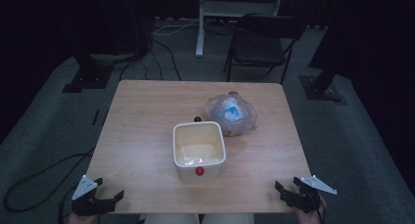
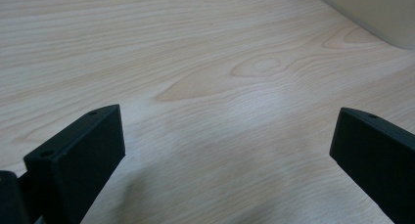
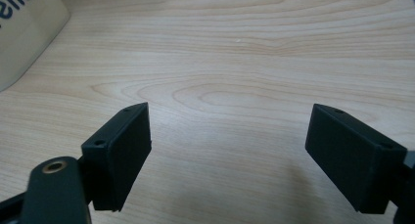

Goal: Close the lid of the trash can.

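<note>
Both grippers, left [image 1: 105, 200] and right [image 1: 288, 193], gape empty at table edge. Bin [image 1: 199, 150] and bag [image 1: 231, 114] untouched. Risk: wide jaws could nudge the bin, or tear the thin bag.

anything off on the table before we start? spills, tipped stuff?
Nothing stands out. The cream tub stands upright mid-table, the knotted plastic bag sits behind it, a small dark object lies at the tub's far rim. No spill visible. Left gripper and right gripper sit open at the near corners.
</note>
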`<state>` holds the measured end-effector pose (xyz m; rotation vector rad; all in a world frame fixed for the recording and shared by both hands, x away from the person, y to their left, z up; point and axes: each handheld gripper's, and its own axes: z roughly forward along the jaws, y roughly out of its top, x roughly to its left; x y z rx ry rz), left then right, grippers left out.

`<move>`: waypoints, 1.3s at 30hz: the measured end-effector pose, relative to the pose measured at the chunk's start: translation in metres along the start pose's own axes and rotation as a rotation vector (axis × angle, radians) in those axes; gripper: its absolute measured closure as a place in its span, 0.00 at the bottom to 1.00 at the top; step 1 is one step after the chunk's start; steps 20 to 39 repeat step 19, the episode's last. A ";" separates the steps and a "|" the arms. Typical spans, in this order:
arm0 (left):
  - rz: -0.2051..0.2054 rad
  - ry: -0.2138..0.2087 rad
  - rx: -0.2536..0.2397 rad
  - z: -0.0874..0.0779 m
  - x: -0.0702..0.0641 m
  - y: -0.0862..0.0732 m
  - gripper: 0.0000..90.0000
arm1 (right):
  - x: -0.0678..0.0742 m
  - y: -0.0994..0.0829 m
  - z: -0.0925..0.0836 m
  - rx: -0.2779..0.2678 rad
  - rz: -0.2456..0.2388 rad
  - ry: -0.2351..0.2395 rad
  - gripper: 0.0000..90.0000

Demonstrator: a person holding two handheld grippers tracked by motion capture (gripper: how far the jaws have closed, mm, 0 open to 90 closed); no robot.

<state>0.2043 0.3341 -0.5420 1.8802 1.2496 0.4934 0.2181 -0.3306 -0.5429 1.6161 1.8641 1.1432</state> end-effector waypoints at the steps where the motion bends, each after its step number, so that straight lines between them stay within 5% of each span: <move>1: -0.005 0.000 -0.003 0.000 0.001 -0.001 0.00 | -0.002 -0.001 -0.001 -0.001 0.005 -0.008 0.18; 10: -0.054 0.043 -0.012 -0.003 0.006 -0.004 0.00 | -0.011 -0.006 -0.003 0.009 0.023 -0.038 0.18; 39: -0.047 0.048 -0.007 -0.002 0.006 -0.006 0.00 | -0.011 -0.008 -0.002 0.021 0.017 -0.041 0.18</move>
